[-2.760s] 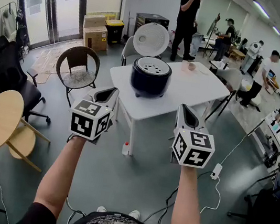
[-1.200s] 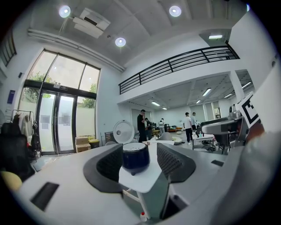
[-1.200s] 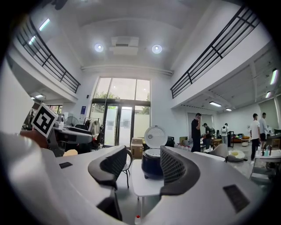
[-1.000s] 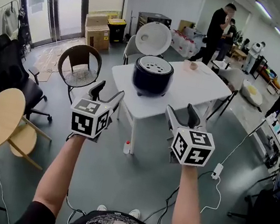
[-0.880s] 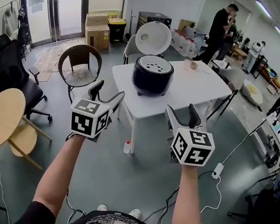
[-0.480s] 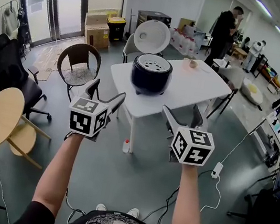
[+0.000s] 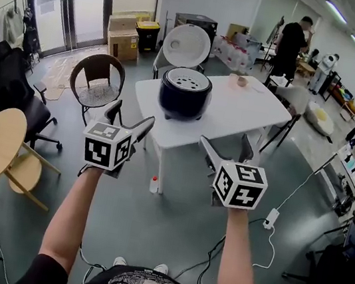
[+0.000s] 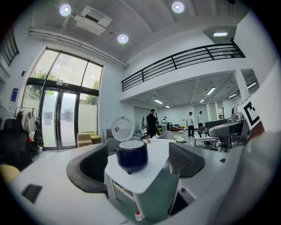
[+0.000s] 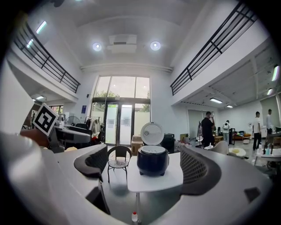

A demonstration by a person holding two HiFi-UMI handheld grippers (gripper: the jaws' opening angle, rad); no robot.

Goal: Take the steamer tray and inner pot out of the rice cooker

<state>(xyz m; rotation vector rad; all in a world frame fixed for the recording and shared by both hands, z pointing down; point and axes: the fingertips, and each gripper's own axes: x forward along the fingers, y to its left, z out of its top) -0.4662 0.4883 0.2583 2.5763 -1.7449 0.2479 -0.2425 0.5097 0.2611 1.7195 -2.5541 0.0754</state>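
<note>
Two grippers, mine, left gripper (image 7: 131,114) and right gripper (image 7: 225,141), jaws just opened wide and empty, both well short of the rice cooker (image 7: 184,95) on the table (image 7: 243,112), its lid (image 7: 187,45) up, steamer tray (image 7: 186,79) seated on top: readied, I judge, for lifting that tray.

Head view high and downward; both gripper views level, well back, all on one rice cooker (image 7: 183,98).

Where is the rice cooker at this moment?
In the head view the cooker stands on the table's left half, right of the chair.
</note>
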